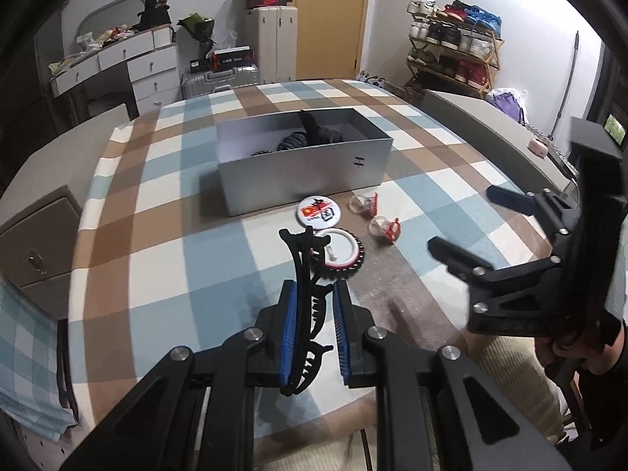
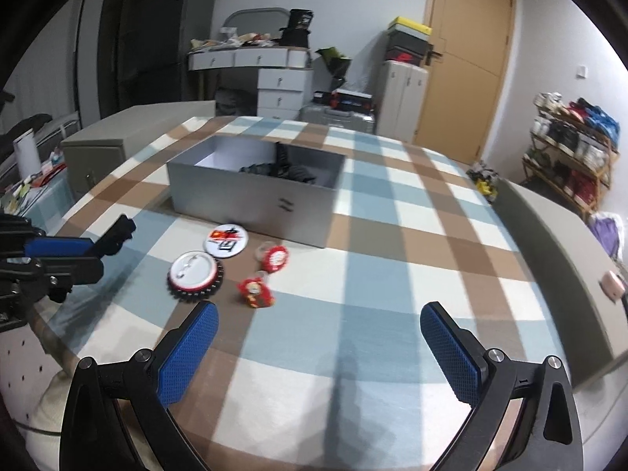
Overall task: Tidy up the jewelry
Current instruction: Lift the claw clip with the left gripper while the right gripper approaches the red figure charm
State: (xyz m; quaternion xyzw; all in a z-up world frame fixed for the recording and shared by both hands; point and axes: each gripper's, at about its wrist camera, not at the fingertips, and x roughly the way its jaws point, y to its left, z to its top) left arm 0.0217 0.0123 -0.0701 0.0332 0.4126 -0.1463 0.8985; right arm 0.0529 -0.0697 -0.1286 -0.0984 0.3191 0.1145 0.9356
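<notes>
While the left gripper (image 1: 312,329) sits low over the near edge of the checked blue, brown and white cloth-covered surface (image 1: 165,259), its blue-padded fingers (image 1: 287,329) are clenched on a long black plastic toothed hair claw clip (image 1: 304,306). The clip stands lengthwise between the pads, its curved tip reaching forward past them above the cloth.

The right gripper (image 2: 318,353) hovers to the right of the left one, its blue-padded fingers (image 2: 188,349) released and spread wide, holding nothing.

Just beyond the clip's tip lies a round white pin badge with a black toothed rim (image 1: 339,251), back side up, flat on the surface. Beside it to the right sits a small clear ring with a red ornament (image 1: 384,229). A little farther lies a round white button badge with a red and black print (image 1: 318,209), face up, and to its right a second small clear ring with a red ornament (image 1: 365,204). All four items lie apart from one another.

Behind these items stands an open rectangular grey cardboard box (image 1: 302,172), its long side toward the grippers. Dark hair accessories (image 1: 310,135) lie inside it at the far side; their exact kinds cannot be told.

Beyond the surface are a white chest of drawers (image 1: 153,70), a silver suitcase (image 1: 219,78), a tan wooden door (image 1: 333,11) and a wooden shoe rack (image 1: 455,47).
</notes>
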